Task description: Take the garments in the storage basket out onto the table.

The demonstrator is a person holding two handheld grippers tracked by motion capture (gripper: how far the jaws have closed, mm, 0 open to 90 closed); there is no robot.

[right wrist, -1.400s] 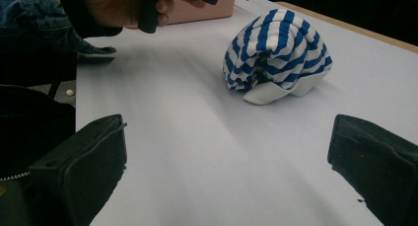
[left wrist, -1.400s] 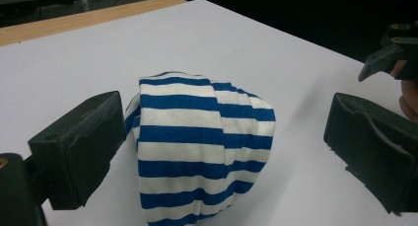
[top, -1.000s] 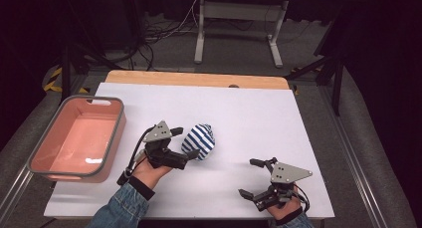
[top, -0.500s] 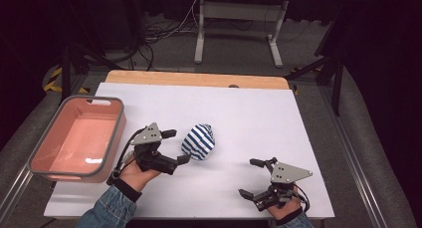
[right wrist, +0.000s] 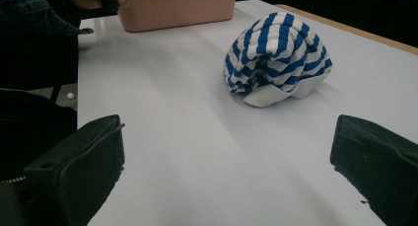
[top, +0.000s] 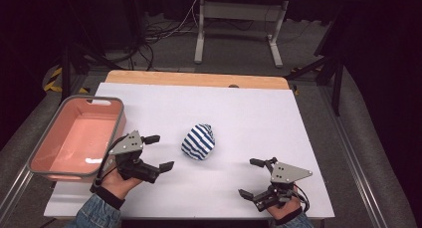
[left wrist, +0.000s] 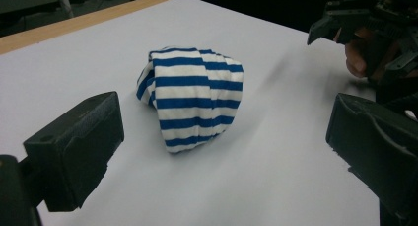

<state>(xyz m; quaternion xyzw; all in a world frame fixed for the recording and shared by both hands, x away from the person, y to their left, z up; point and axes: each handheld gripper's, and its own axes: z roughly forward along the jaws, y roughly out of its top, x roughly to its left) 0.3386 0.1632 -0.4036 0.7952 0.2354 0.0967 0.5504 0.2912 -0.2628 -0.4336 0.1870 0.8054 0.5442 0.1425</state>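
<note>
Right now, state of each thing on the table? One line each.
striped cloth: bundled up, lying free on the table, untouched.
pink bin: upright, empty.
left gripper: open, short of the cloth, holding nothing.
right gripper: open, apart from the cloth, holding nothing.

Your left gripper (left wrist: 222,152) looks along its two black jaws, set wide apart at seven and four o'clock, with nothing between them but bare white table (left wrist: 276,186). Ahead, near the frame's centre toward eleven o'clock, the blue-and-white striped cloth bundle (left wrist: 192,100) sits rolled up on the table, clear of both jaws. At two o'clock, farther off, your right gripper (left wrist: 374,23) shows with fingers (left wrist: 357,58) wrapped on it. A wooden edge (left wrist: 74,23) runs at eleven o'clock.
</note>
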